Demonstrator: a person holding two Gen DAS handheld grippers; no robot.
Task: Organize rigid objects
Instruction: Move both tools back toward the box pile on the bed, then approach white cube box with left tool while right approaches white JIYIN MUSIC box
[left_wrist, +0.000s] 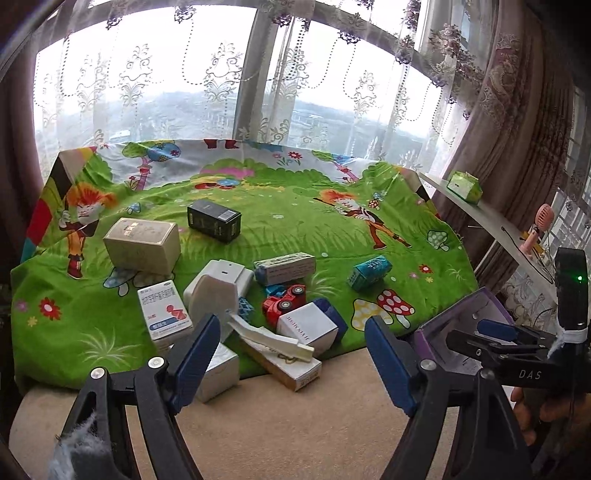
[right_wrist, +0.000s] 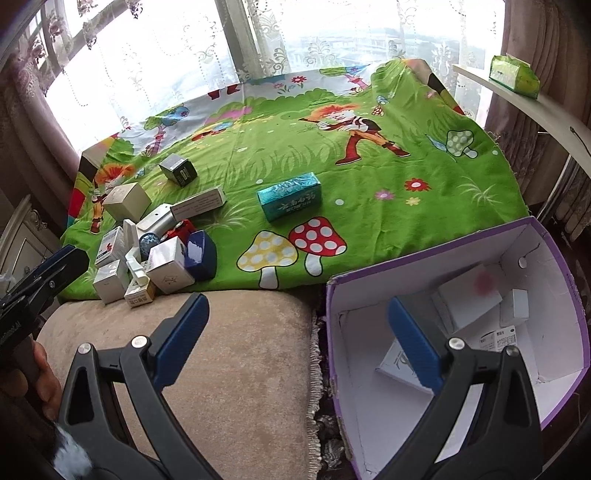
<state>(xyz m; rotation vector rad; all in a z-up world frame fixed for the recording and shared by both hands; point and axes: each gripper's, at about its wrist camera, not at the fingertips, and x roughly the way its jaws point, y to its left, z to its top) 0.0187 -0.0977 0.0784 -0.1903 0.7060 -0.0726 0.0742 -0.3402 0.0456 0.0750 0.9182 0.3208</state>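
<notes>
A pile of small boxes lies at the near edge of the green cartoon cloth (left_wrist: 258, 206), with a red toy car (left_wrist: 282, 301) among them. A white box (left_wrist: 306, 325) and a medicine box (left_wrist: 164, 314) lie nearest. My left gripper (left_wrist: 295, 362) hovers open and empty just in front of this pile. A teal box (right_wrist: 290, 201) lies apart on the cloth. My right gripper (right_wrist: 299, 339) is open and empty, its right finger over the purple box (right_wrist: 332, 295). That box holds several white boxes. In the left wrist view the right gripper (left_wrist: 487, 334) sits above the purple box (left_wrist: 424, 339).
A black box (left_wrist: 214, 218) and a beige box (left_wrist: 142, 245) lie further back on the cloth. A beige plush surface (right_wrist: 240, 369) runs along the front. A shelf on the right carries a green tissue pack (right_wrist: 513, 75) and a pink fan (left_wrist: 541, 225). Curtained windows stand behind.
</notes>
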